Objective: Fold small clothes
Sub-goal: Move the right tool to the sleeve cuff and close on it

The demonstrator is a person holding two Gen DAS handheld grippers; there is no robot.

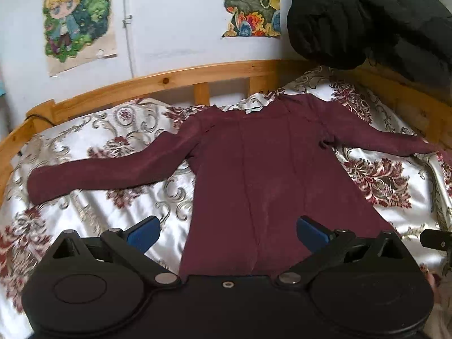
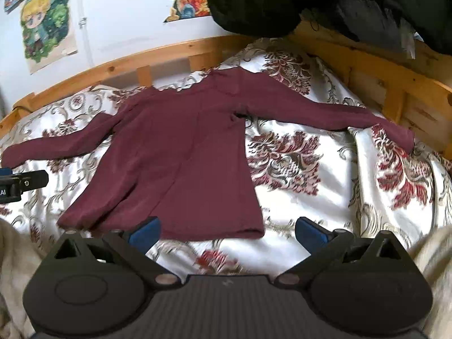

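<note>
A maroon long-sleeved top [image 1: 254,169] lies flat on the bed, sleeves spread out to both sides, neck toward the headboard; it also shows in the right wrist view [image 2: 180,152]. My left gripper [image 1: 228,233] is open and empty, hovering over the top's hem, its blue pads [image 1: 144,233] wide apart. My right gripper [image 2: 227,233] is open and empty, just in front of the hem's right corner [image 2: 254,233]. The left gripper's edge [image 2: 17,185] shows at the far left of the right wrist view.
A white satin bedspread with red floral pattern [image 1: 381,186] covers the bed. A wooden bed rail [image 1: 169,80] runs along the back and right [image 2: 395,99]. A black jacket [image 1: 367,19] hangs over the right rail. Posters [image 1: 76,19] are on the wall.
</note>
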